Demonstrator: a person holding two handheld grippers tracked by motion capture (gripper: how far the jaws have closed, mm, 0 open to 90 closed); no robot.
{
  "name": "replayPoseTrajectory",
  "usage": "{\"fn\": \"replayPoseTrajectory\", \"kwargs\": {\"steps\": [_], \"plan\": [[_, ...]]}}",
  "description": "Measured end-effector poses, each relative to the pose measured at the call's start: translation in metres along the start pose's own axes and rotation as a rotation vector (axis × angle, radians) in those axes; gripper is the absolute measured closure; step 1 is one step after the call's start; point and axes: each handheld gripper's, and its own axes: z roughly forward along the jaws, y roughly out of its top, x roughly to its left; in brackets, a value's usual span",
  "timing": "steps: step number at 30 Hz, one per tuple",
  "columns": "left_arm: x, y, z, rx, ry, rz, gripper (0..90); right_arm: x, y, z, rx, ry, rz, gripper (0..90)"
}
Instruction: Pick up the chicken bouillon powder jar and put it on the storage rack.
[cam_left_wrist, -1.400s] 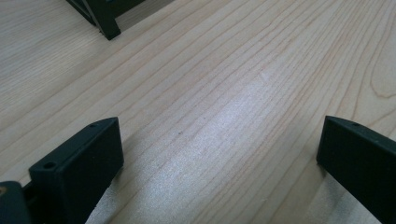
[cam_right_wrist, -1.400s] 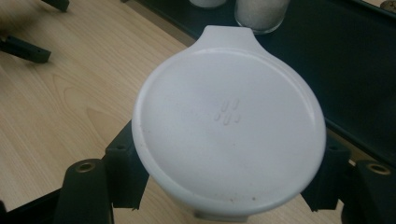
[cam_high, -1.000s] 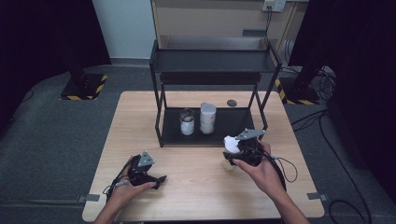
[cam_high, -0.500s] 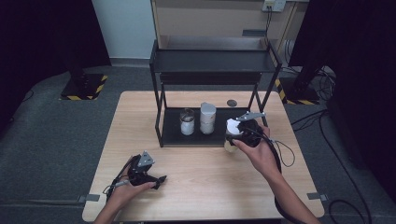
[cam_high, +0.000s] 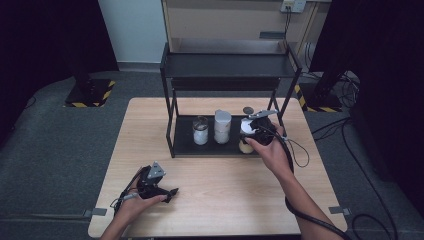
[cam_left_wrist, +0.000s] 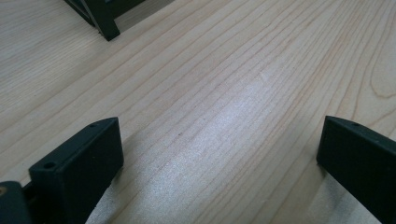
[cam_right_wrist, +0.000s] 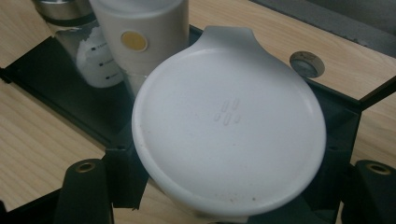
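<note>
Carrying a white-lidded jar (cam_high: 246, 135) — rigid, light-looking, smooth-sided, best pinched at mid-body — clamped in the right hand-held gripper (cam_high: 254, 133), toward the black rack (cam_high: 227, 66)'s lower tray, right of the white canister (cam_high: 222, 126).

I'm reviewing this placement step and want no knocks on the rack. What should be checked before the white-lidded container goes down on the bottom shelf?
1. Grip: right gripper shut on the white-lidded container, fingers at both sides below the lid. Ok.
2. Landing spot: bare black shelf lies right of the white bottle. Ok.
3. Gap to neighbours: the container is apart from the white bottle and the glass jar in the high view. Ok.
4. Container fully over the shelf, not its front edge. Cannot tell.
5. Clearance from the rack's right post: the hand is near it. Cannot tell.
6. Left gripper open, resting on the table, out of the way. Ok.
</note>
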Motion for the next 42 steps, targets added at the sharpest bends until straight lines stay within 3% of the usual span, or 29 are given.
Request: {"fn": "replayPoseTrajectory", "kwargs": {"steps": [25,42], "plan": [[0.0,0.0,0.0,0.0,-0.001,0.001,0.0,-0.013,0.019,0.032,0.024,-0.03,0.041,31.0],[0.0,0.0,0.0,0.0,-0.002,0.002,0.0,-0.017,0.025,0.043,0.03,-0.038,0.059,31.0]]}}
